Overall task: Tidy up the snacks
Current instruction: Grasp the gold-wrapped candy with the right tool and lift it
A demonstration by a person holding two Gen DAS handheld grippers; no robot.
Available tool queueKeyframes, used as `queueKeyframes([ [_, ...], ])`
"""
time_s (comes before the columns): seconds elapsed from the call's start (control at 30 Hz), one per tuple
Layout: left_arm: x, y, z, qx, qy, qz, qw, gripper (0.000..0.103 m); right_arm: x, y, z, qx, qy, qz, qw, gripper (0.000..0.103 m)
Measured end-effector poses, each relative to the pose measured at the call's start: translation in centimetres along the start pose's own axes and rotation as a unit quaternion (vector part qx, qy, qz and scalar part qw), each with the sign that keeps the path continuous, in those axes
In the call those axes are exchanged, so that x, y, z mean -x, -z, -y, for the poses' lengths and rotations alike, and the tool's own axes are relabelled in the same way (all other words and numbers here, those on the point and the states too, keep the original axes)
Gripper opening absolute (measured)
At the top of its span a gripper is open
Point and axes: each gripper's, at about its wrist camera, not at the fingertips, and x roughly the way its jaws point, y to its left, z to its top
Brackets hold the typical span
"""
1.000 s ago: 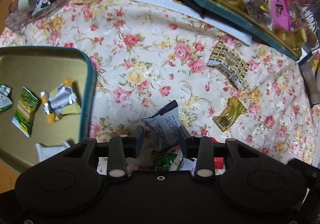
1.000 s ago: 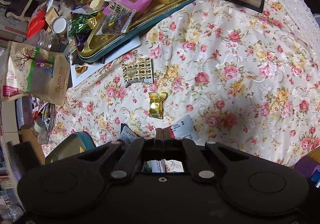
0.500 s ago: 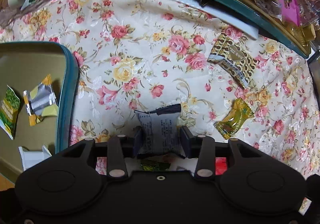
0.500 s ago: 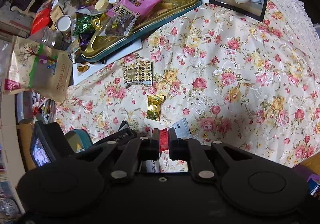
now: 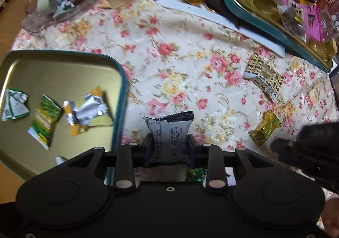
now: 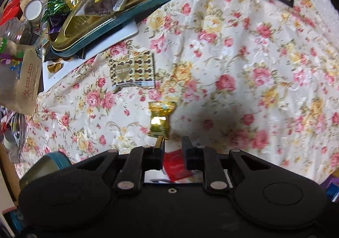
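- Progress, as judged from how things lie: roughly midway. Teal-rimmed tin (image 5: 121, 81) with a dull gold inside already holds several packets: a green-and-yellow packet (image 5: 44, 121), a crumpled silver-and-orange wrapper (image 5: 89, 110), a green-and-white one (image 5: 13, 104) at the far left.
- Left gripper (image 5: 169, 144): fingers have just been closing, and they now pinch a grey-white sachet (image 5: 169, 132) by its sides. The sachet stands upright between them, its black crimped top edge uppermost, just beside the tin's rim and not yet over the tin.
- Right gripper (image 6: 172, 146): fingers have just been opening and stand a narrow gap apart, nothing gripped. It points down over a red packet (image 6: 175, 165) lying on the cloth below the gap; whether the tips touch it cannot be told.
- Left to clear from the worktop: a gold foil candy (image 6: 161, 119), glossy with flared crimped ends, just ahead of the right fingers; a flat leopard-print packet (image 6: 133, 71) with a heart badge, further off; a green foil scrap (image 5: 196, 174) under the left gripper.
- Worktop is covered by a floral cloth (image 6: 264, 68), cream satin with pink and yellow roses, wrinkled.
- Far side: a second, larger teal tin (image 6: 135, 13), heaped with a pink bag, clear sachets and foil sweets.
- Foil and film wrappers are thin and slippery; a side pinch will likely crush them a little.
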Motion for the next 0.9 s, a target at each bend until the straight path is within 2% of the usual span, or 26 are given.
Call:
queueKeyframes([
  [0.07,0.7,0.1,-0.5,0.003,0.006,0.005,1.0000,0.041,-0.8,-0.2,-0.5,-0.013,-0.011,-0.002,1.000,0.021],
  [0.13,1.1,0.0,-1.1,0.007,0.015,0.005,0.9998,0.041,-1.2,-0.4,-1.1,-0.025,-0.013,0.001,1.000,0.028],
  [0.33,1.9,-0.1,-2.7,0.023,0.016,0.006,0.9996,0.041,-2.8,-0.9,-2.6,-0.021,0.039,0.000,0.999,0.029],
  [0.53,2.4,0.0,-2.9,0.024,0.016,0.009,0.9996,0.041,-3.9,-1.1,-3.1,-0.007,0.052,0.000,0.999,0.029],
  [0.73,2.5,0.3,-2.6,0.007,0.000,0.012,0.9999,0.041,-2.9,-0.8,-3.8,0.011,0.031,0.000,0.999,0.027],
  [0.83,3.0,0.4,-2.6,0.000,-0.010,0.019,0.9998,0.041,-0.6,-0.6,-4.5,0.027,0.021,0.009,0.999,0.027],
  [0.9,3.6,0.4,-2.6,-0.007,-0.016,0.024,0.9995,0.041,1.5,-0.3,-4.8,0.039,-0.001,0.014,0.999,0.027],
])
